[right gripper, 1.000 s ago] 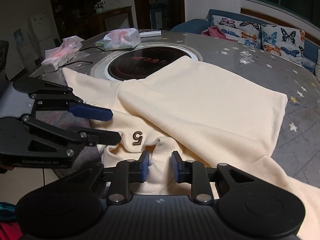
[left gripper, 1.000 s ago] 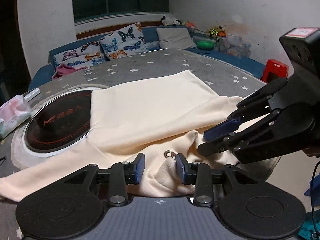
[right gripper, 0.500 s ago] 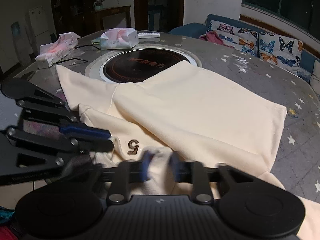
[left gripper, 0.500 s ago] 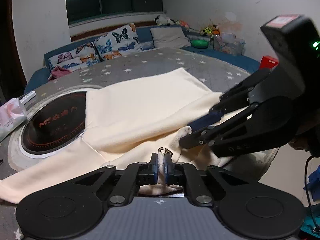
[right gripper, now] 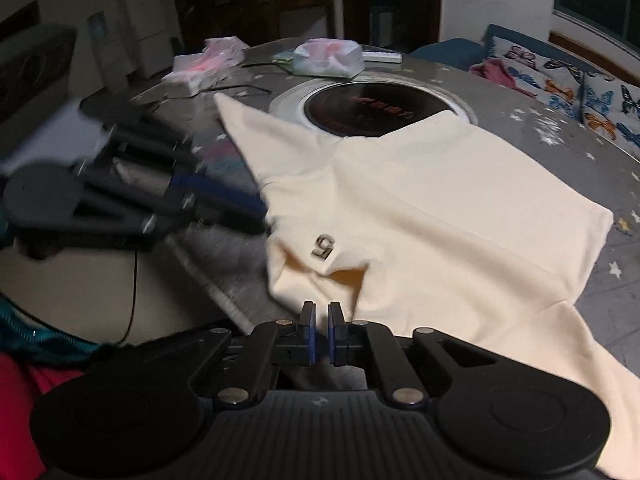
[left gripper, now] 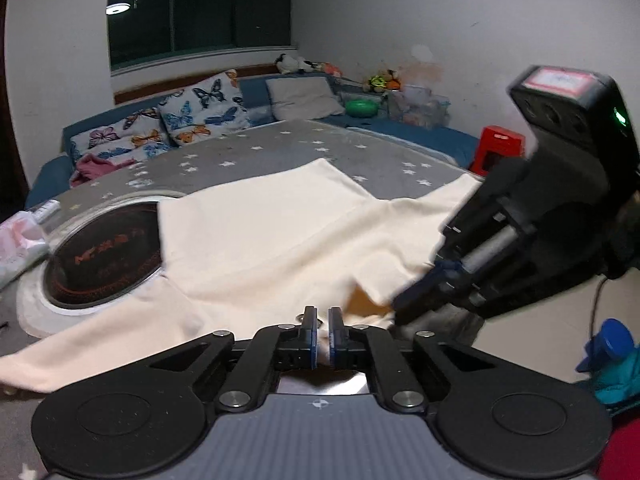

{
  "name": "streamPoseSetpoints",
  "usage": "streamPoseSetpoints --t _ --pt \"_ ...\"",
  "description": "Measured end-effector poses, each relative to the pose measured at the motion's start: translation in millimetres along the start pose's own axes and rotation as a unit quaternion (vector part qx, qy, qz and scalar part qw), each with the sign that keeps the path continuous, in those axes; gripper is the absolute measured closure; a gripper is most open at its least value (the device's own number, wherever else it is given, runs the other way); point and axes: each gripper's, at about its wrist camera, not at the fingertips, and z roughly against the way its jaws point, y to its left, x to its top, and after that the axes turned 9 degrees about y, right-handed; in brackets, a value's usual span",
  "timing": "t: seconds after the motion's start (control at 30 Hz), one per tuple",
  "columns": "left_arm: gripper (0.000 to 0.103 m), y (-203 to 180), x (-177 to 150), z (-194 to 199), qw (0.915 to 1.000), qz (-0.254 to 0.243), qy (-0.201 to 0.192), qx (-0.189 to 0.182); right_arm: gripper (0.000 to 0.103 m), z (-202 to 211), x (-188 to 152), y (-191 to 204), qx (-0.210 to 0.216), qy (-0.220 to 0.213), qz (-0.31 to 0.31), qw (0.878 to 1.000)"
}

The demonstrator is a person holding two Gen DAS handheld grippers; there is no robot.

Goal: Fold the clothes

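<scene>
Tools first: your left tool [left gripper: 320, 328] has its blue pads pressed together on a pinch of the cream garment [left gripper: 260, 232], at its near edge.

— And your right tool [right gripper: 319, 330] is squeezed shut too, just beside that same near edge. From its own camera you cannot tell whether cloth is caught between the pads.

— Between your two tools a flap of the hem stands lifted, by the dark "5" mark [right gripper: 323, 247].

— The garment lies on the starred grey tabletop [left gripper: 280, 148], its long axis running sleeve to sleeve along the near rim. One sleeve points away towards the tissue packs, the other trails off to your right. The folded body reaches across towards the sofa [left gripper: 256, 96].

— One corner of it overlaps the round black hob [left gripper: 104, 256] set into the tabletop.

— Containers: a clear box [left gripper: 420, 106] past the tabletop's far side, its contents too blurred to name, and a green bowl [left gripper: 362, 108] next to it.

— Count: one garment, two tools, one hob, two tissue packs [right gripper: 328, 58] on the tabletop.
</scene>
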Motion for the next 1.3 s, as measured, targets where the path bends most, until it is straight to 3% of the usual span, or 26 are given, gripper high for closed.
streamPoseSetpoints --t 0.23,0.43,0.63,0.8,0.9,1.07,1.2,1.3 --pt "0.095 26 29 -29 0.9982 0.051 -0.004 0.031 0.087 20 13 -25 -0.032 -0.058 -0.043 0.997" --pt "0.094 21 31 -75 0.9984 0.046 0.031 0.012 0.087 -12 20 -44 -0.071 -0.034 -0.065 0.995" --pt "0.091 0 10 -80 0.9982 -0.001 0.055 -0.024 0.083 -30 6 -30 -0.042 0.002 -0.024 0.999" --pt "0.090 -5 7 -69 0.9971 -0.022 0.057 -0.044 0.077 -12 -3 -30 -0.015 0.000 -0.031 0.999" --pt "0.089 5 20 -67 0.9983 -0.004 0.045 -0.038 0.076 2 -1 -45 -0.020 -0.019 -0.057 0.998" --pt "0.089 11 49 -85 0.9983 0.022 0.042 -0.033 0.076 14 10 -101 -0.081 -0.052 -0.131 0.987" --pt "0.081 -4 66 -107 0.9976 0.011 0.045 -0.050 0.076 10 20 -147 -0.119 -0.055 -0.178 0.975" --pt "0.080 -15 75 -126 0.9961 0.012 0.052 -0.070 0.076 2 31 -181 -0.144 -0.053 -0.208 0.966"
